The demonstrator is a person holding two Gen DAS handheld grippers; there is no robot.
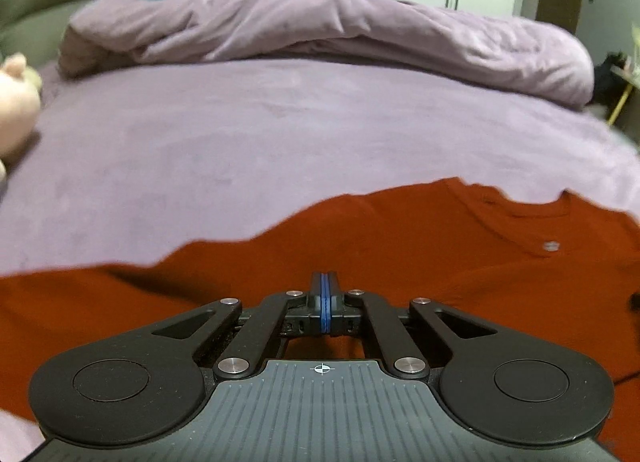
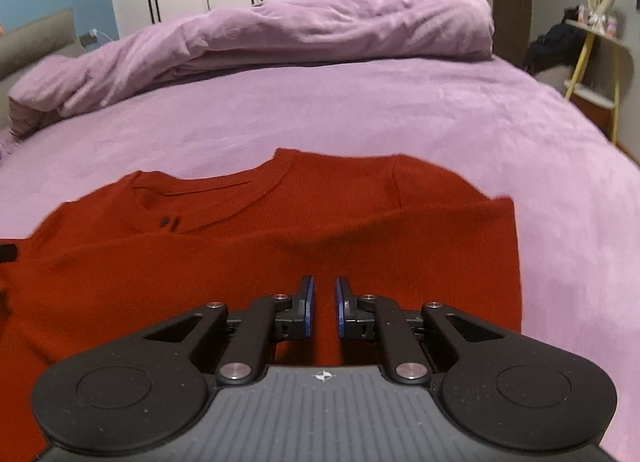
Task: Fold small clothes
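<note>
Red knit sweater (image 2: 240, 262) lies flat under both grippers. Left gripper (image 1: 324, 304) is pressed closed, holding nothing I can see; right gripper (image 2: 324, 304) is a little open and empty. A shallow pinch could slip and bunch the cloth.

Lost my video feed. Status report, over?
Left gripper shut, empty. Right gripper slightly open, empty. Red shirt spread on bed, unfolded. Nothing in the way.

2 low wrist views, shared sweater (image 1: 400, 246)
</note>
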